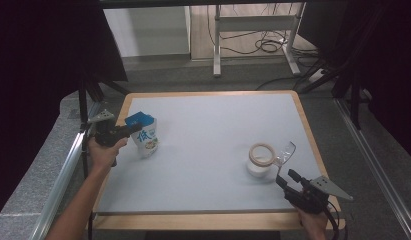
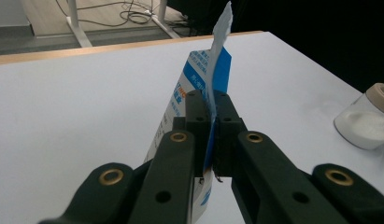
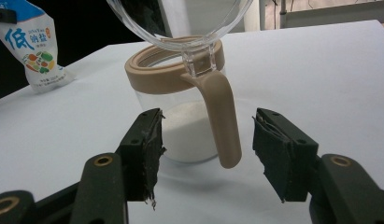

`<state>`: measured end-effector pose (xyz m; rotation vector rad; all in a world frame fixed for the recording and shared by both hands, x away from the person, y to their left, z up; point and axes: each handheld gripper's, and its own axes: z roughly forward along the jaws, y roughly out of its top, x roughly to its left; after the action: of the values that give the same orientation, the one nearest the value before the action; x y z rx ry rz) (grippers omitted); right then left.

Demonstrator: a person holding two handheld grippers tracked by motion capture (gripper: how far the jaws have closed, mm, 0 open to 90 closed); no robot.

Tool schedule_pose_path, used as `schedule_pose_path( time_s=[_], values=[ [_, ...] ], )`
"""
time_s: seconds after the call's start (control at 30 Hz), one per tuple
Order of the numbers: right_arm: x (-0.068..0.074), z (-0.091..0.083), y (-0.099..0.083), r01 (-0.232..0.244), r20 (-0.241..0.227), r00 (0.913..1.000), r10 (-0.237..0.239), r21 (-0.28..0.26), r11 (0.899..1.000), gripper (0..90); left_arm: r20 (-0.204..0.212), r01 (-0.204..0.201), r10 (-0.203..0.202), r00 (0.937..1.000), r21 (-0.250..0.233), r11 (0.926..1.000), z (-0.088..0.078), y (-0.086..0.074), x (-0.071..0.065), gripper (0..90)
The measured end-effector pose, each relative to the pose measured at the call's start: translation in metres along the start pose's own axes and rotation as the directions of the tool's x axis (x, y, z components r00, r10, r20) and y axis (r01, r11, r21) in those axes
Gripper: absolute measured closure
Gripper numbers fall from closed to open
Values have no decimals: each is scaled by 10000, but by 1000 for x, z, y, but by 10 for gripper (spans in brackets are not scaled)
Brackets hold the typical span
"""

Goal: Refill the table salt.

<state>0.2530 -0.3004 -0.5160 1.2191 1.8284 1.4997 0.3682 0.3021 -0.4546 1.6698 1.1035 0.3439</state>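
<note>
A blue and white salt pouch [image 1: 144, 134] stands upright at the table's left side. My left gripper [image 1: 129, 128] is shut on its top edge; in the left gripper view the pads pinch the thin pouch [image 2: 201, 79] between them. A clear jar [image 1: 260, 160] with a tan rim and handle holds white powder at the right, its clear lid [image 1: 286, 152] flipped up. My right gripper [image 1: 288, 176] is open just in front of it. In the right gripper view the jar's handle [image 3: 222, 121] hangs between the spread jaws, untouched, and the pouch [image 3: 33, 49] shows far left.
The white table top [image 1: 208, 135] has a wooden border [image 1: 213, 219]. A grey desk frame and loose cables [image 1: 263, 45] stand on the floor beyond the far edge. Dark curtains hang at both sides.
</note>
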Motion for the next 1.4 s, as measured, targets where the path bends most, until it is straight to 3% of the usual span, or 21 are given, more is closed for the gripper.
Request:
schedule_pose_path(
  time_s=[0.37,0.5,0.6,0.8,1.3,1.4],
  values=[
    [-1,-1,1,-8,27,10000,8,-50,10000,430,67,-149,150,9999,-148,9998,4,6,-6,804],
    [0,-1,0,19,27,10000,-19,-56,10000,430,-37,-94,93,9999,-150,9998,3,5,-6,721],
    [0,-1,1,26,26,10000,-26,-51,10000,430,-352,-395,390,9986,-120,9991,1,2,-9,630],
    [0,0,1,46,17,10000,-46,-24,10000,427,-339,-351,349,9988,-37,9994,-1,-6,-8,510],
    [0,0,1,55,7,10000,-55,-57,10000,425,-354,166,-155,9993,323,9993,-9,-32,0,443],
    [-1,-1,2,47,12,10000,-46,-100,9999,425,-439,0,19,9990,432,9991,-12,-40,-2,443]
  ],
)
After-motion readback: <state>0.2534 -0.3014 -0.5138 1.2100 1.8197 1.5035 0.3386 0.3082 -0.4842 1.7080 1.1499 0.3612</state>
